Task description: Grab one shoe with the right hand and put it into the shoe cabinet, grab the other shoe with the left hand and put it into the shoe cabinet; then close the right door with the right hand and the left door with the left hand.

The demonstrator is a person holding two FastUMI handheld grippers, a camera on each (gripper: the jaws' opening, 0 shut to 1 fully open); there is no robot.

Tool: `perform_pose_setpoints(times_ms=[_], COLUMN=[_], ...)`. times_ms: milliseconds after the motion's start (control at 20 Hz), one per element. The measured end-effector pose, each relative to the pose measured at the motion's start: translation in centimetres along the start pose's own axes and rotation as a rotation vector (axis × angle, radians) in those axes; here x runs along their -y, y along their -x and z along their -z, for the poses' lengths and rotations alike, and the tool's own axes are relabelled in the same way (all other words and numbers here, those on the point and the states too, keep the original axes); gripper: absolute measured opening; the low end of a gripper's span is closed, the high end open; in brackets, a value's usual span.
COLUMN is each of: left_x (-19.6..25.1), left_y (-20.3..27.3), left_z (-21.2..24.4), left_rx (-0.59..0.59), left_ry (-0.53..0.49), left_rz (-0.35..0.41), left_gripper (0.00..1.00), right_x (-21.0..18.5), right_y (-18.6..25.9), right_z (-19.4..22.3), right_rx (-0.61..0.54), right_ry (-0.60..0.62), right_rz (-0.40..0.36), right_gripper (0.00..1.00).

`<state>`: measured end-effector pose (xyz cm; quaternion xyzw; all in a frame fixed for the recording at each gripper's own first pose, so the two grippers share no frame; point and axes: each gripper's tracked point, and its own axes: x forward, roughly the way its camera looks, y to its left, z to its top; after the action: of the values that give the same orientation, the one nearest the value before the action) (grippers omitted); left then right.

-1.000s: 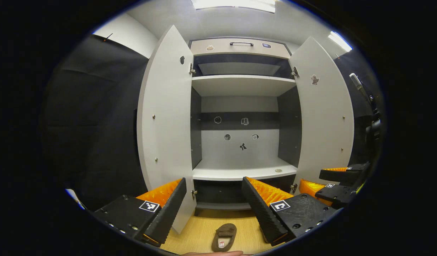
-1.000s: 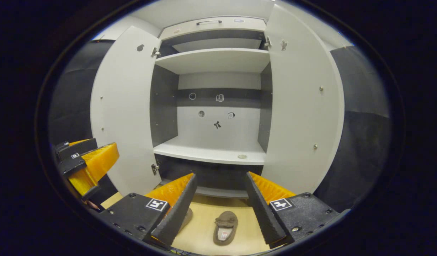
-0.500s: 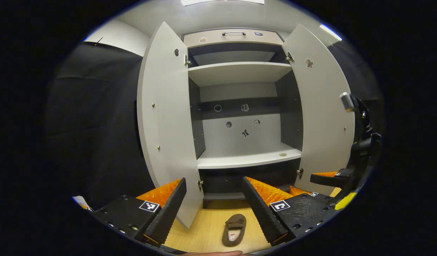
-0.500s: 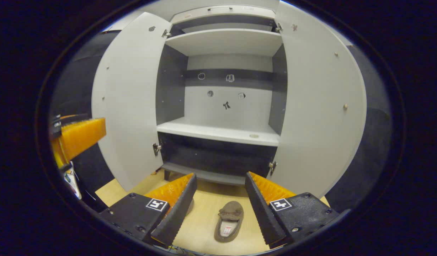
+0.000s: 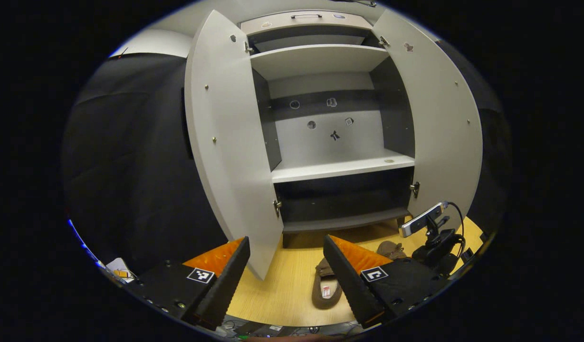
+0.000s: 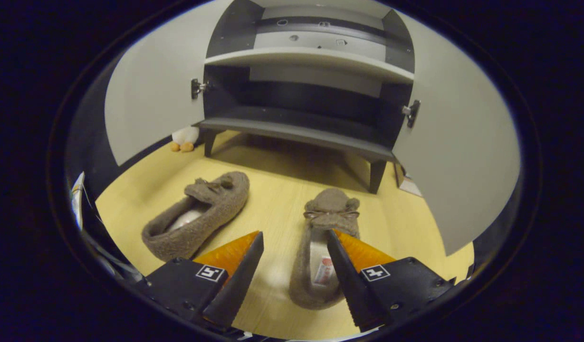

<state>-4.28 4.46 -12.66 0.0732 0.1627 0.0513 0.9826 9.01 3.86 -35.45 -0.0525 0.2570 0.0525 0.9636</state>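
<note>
Shoe (image 6: 320, 247) — under spread R gripper (image 6: 292, 254)

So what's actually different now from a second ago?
The right hand-held gripper has dropped toward the floor and now hangs open over the right slipper, gripping nothing. The left hand-held gripper tipped downward a little, also open. Both slippers, including the left slipper, lie where they were, and the shoe cabinet doors stay open.
</note>
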Motion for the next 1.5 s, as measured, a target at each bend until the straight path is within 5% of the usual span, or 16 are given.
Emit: perform_pose_setpoints(times_ms=[200,300,350,400,550,1100,1500], left_x=[-0.8,-0.9,-1.0,-0.9,-0.6,1.4,-0.5], left_y=[0.1,-0.1,-0.1,-0.2,-0.2,-0.3,-0.3], left_z=[0.6,0.6,0.7,0.6,0.4,-2.3,-4.0], left_rx=[-0.013,-0.014,-0.015,-0.014,-0.005,0.09,0.159], left_ry=[0.003,0.006,0.01,0.014,0.006,-0.005,-0.002], left_rz=[-0.004,-0.007,-0.006,-0.002,0.014,0.125,0.13], left_gripper=[0.96,0.96,0.96,0.96,0.96,0.96,0.96], right_x=[1.0,2.4,2.4,2.4,2.6,4.1,5.0], right_y=[-3.0,-3.9,-4.1,-3.9,-3.6,6.9,16.5], right_z=[0.8,0.8,0.7,0.6,0.5,-9.0,-26.5], right_rx=[-0.047,-0.051,-0.056,-0.056,-0.07,0.105,0.35], right_ry=[0.029,0.093,0.112,0.122,0.137,0.116,0.112], right_rz=[0.09,0.17,0.171,0.185,0.177,0.194,0.208], right_gripper=[0.86,0.66,0.42,0.29,0.1,0.07,0.07])
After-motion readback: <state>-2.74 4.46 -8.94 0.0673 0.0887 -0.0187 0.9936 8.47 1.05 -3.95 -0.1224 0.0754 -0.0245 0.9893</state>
